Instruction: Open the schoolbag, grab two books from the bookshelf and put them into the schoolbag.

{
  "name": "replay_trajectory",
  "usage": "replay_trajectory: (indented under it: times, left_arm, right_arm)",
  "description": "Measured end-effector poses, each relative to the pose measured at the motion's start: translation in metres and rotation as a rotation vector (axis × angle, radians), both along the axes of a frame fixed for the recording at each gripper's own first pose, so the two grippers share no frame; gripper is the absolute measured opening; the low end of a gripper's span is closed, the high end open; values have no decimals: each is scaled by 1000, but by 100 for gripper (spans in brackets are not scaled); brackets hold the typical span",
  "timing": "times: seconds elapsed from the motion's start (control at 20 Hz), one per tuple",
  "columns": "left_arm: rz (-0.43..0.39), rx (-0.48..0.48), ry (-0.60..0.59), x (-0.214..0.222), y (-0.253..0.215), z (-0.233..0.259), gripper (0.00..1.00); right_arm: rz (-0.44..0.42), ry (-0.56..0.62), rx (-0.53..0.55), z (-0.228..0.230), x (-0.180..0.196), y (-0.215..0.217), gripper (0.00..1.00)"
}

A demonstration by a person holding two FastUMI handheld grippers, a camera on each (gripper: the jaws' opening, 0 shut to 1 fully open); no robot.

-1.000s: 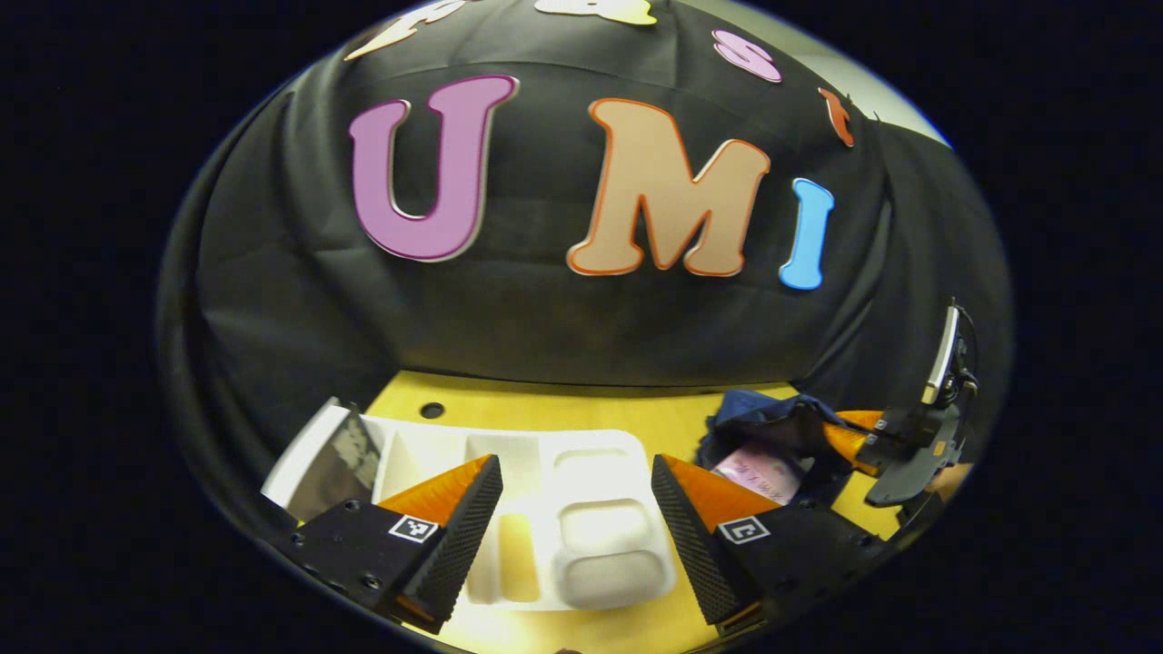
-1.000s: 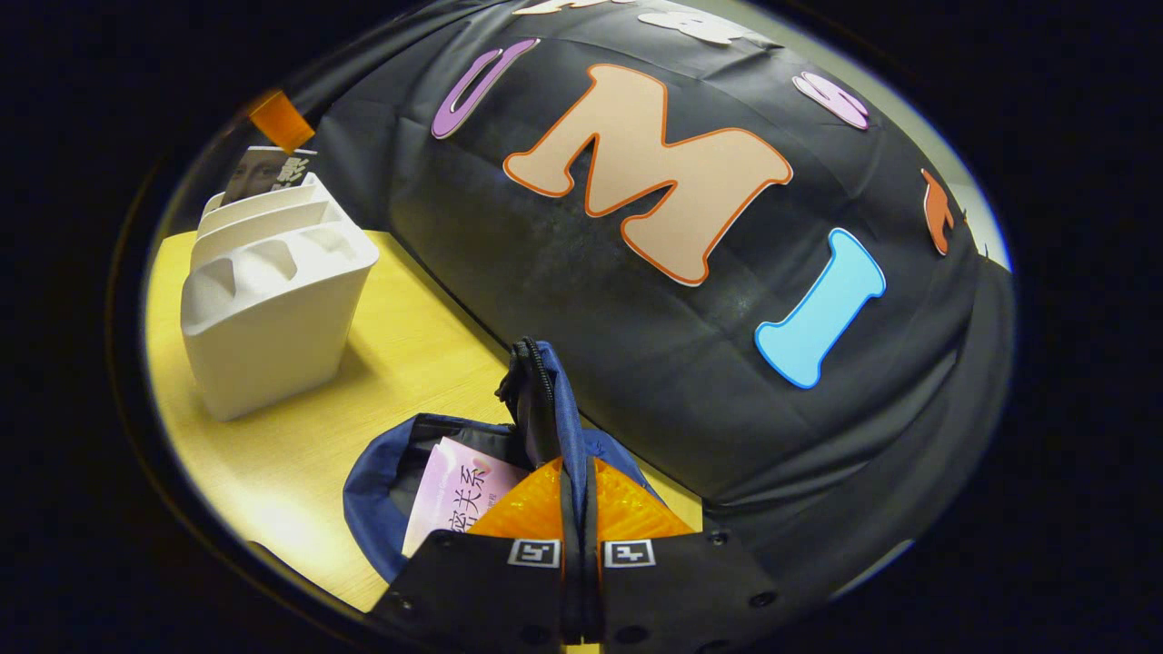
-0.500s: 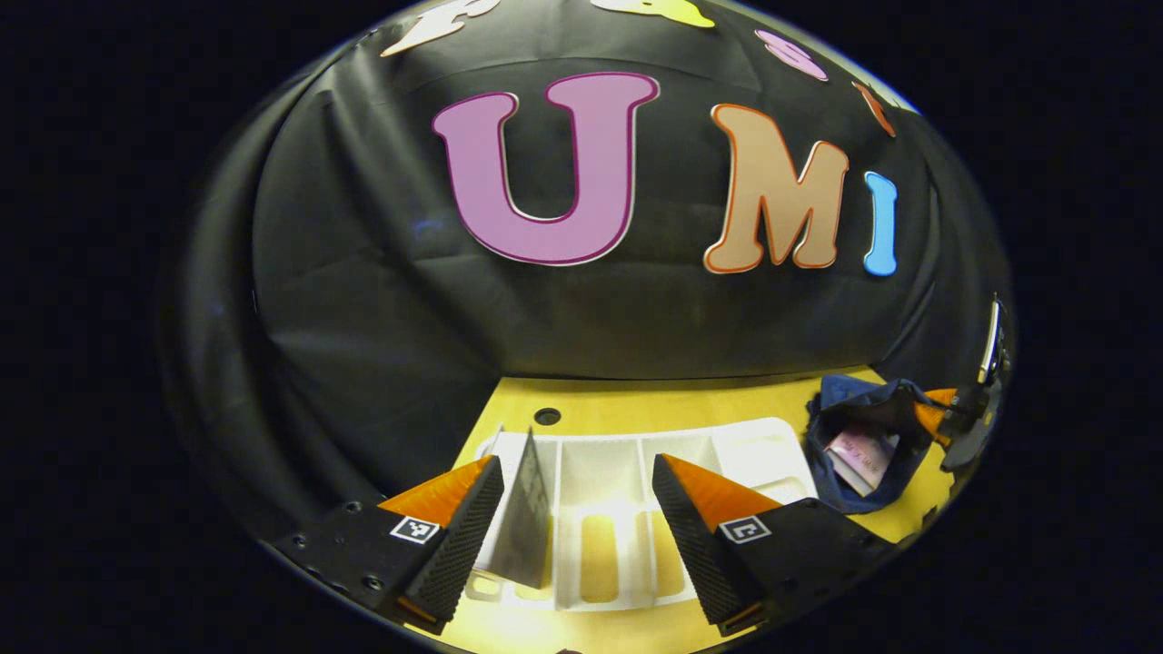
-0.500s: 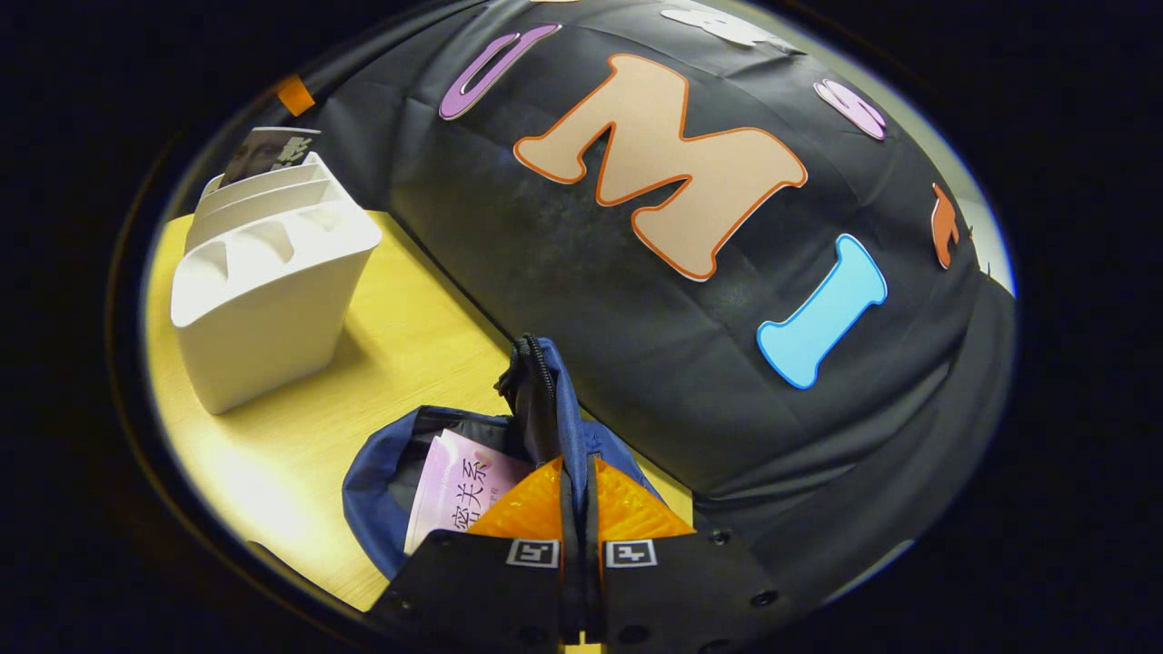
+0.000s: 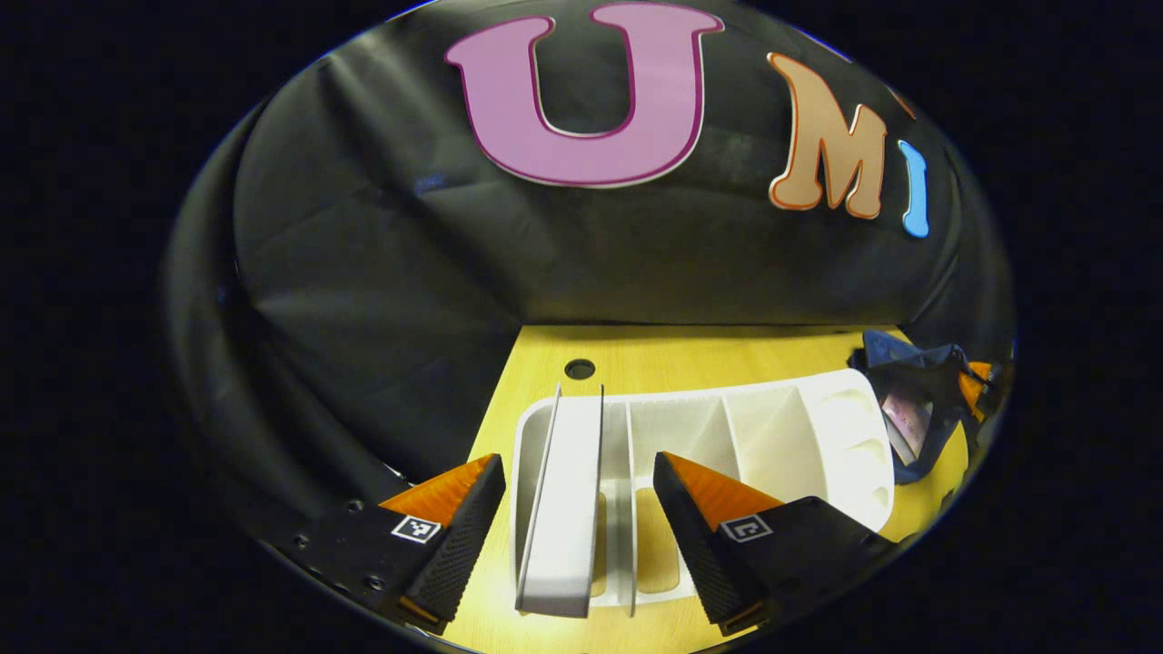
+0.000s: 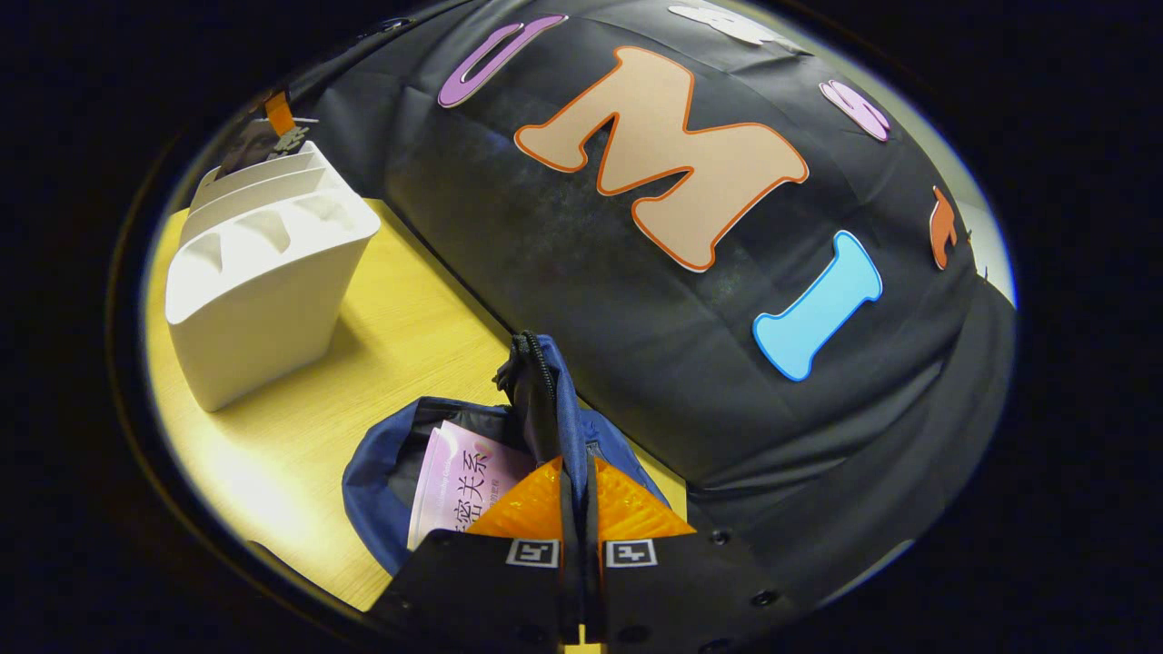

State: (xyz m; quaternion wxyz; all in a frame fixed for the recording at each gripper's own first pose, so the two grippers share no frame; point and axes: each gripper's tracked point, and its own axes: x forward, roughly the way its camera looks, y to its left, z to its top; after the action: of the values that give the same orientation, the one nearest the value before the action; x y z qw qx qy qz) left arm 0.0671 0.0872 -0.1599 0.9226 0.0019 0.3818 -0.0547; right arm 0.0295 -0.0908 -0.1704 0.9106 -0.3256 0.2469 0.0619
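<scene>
A white bookshelf (image 5: pixel 781 436) stands on the yellow table, with one book (image 5: pixel 563 509) upright in its left-end slot. My left gripper (image 5: pixel 577 463) is open and straddles that book from above, one finger on each side and neither touching it. The blue schoolbag (image 6: pixel 377 481) lies open with a pink book (image 6: pixel 459 486) inside. My right gripper (image 6: pixel 579 465) is shut on the bag's zipped rim (image 6: pixel 536 391), holding it up. In the left gripper view the schoolbag (image 5: pixel 918 391) sits at the far right. The right gripper view has the bookshelf (image 6: pixel 263 291) at upper left.
The black cloth wall runs close behind the shelf and the bag. A round hole (image 5: pixel 579 369) is in the table (image 6: pixel 418 336) behind the shelf. Bare tabletop lies between the shelf and the bag.
My left gripper has moved left along the shelf and lower, so the book now stands between its open fingers. The right gripper still holds the bag's rim in place.
</scene>
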Motion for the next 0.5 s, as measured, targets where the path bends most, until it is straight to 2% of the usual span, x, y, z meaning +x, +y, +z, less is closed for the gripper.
replay_trajectory:
  times: [0.1,0.25,0.3,0.35,0.4,0.5]
  left_arm:
    - [0,8,43,1,7,-12,88]
    - [-6,5,81,-2,7,-20,65]
    - [-7,2,99,-2,5,-24,60]
    - [-7,5,121,-5,6,-25,43]
    - [-18,2,123,-5,6,-26,37]
    - [-23,0,149,-12,5,-26,37]
  right_arm:
    - [-2,3,-2,0,-1,0,5]
    - [0,5,-6,-1,-1,0,5]
    - [0,6,-6,-1,-1,0,5]
    - [1,6,-6,0,-1,1,5]
    - [1,7,-5,-1,-1,0,5]
    - [3,8,-5,-2,-1,1,5]
